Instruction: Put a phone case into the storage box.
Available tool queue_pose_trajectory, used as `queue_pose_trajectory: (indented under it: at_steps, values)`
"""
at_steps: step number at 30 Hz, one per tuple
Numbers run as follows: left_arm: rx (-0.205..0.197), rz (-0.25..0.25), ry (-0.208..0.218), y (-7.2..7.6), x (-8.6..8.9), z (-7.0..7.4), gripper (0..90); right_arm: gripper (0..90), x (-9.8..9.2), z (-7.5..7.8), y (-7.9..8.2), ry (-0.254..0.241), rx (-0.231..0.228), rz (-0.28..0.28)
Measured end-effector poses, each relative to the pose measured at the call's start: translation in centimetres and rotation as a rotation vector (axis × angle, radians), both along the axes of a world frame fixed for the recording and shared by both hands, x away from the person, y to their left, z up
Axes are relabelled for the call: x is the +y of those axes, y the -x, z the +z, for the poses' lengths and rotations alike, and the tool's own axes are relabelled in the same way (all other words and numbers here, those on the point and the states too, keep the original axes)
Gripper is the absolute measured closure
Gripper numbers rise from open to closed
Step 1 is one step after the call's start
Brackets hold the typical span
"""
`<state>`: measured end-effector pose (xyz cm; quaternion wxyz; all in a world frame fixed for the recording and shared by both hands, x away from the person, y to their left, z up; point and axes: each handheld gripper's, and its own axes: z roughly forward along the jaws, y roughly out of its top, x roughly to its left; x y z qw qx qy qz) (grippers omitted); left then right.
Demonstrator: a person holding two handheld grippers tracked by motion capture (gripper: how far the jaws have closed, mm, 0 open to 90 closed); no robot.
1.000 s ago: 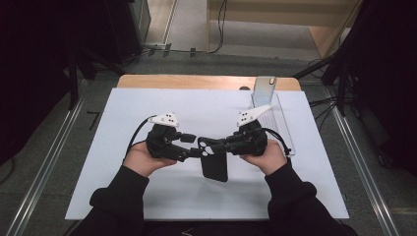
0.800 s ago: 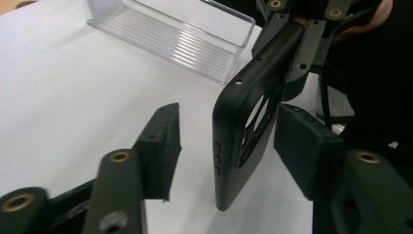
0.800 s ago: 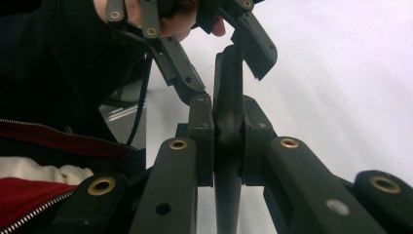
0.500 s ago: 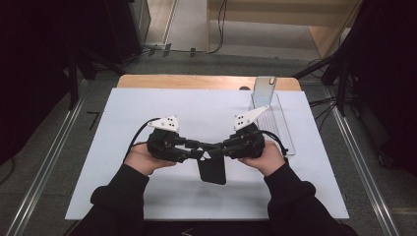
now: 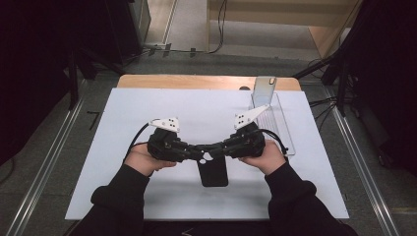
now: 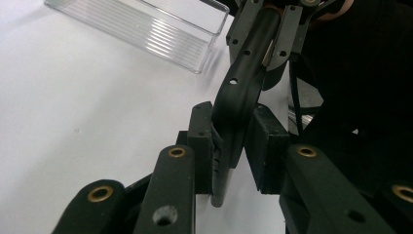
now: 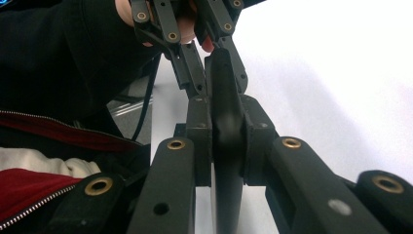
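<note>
We judge the thin black flexible phone case (image 5: 213,169), held above the white table (image 5: 147,103) at 6 o'clock, light and bendy, so our left gripper (image 5: 199,153), just closing, and right gripper (image 5: 215,152) both pinch its top edge.

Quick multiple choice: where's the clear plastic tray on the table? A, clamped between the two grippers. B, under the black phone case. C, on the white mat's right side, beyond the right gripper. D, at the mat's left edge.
C: the high view shows the clear plastic tray lying on the right part of the white mat, past the right gripper, apart from the black phone case.
</note>
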<state>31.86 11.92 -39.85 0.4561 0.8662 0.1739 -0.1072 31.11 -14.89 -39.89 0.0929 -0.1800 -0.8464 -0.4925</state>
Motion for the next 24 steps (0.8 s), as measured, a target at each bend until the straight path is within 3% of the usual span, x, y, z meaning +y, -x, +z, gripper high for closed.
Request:
queue_pose_trajectory:
  at_steps: [3,11,13,15,19,24]
  values:
    - [-0.012,0.011,-0.001,0.1,-0.1,0.1,76.0,73.0,-0.1,0.0,0.0,-0.001,-0.003,-0.007]
    - [0.02,0.028,-0.008,0.0,-0.2,0.3,76.8,67.9,-0.2,0.0,-0.1,-0.021,0.002,-0.043]
    - [0.015,0.04,-0.016,0.0,-0.1,0.4,76.9,61.8,-0.3,0.0,-0.1,-0.031,-0.002,-0.056]
    - [0.012,0.052,-0.018,-0.2,0.0,0.3,77.1,49.6,-0.3,0.0,-0.2,-0.046,-0.014,-0.085]
    - [0.012,0.076,-0.013,-0.4,0.5,0.6,77.1,36.7,-0.5,0.1,-0.2,-0.068,-0.032,-0.147]
    - [0.007,0.129,-0.007,-0.5,0.9,1.2,77.2,31.2,-0.9,0.2,-0.3,-0.085,-0.053,-0.186]
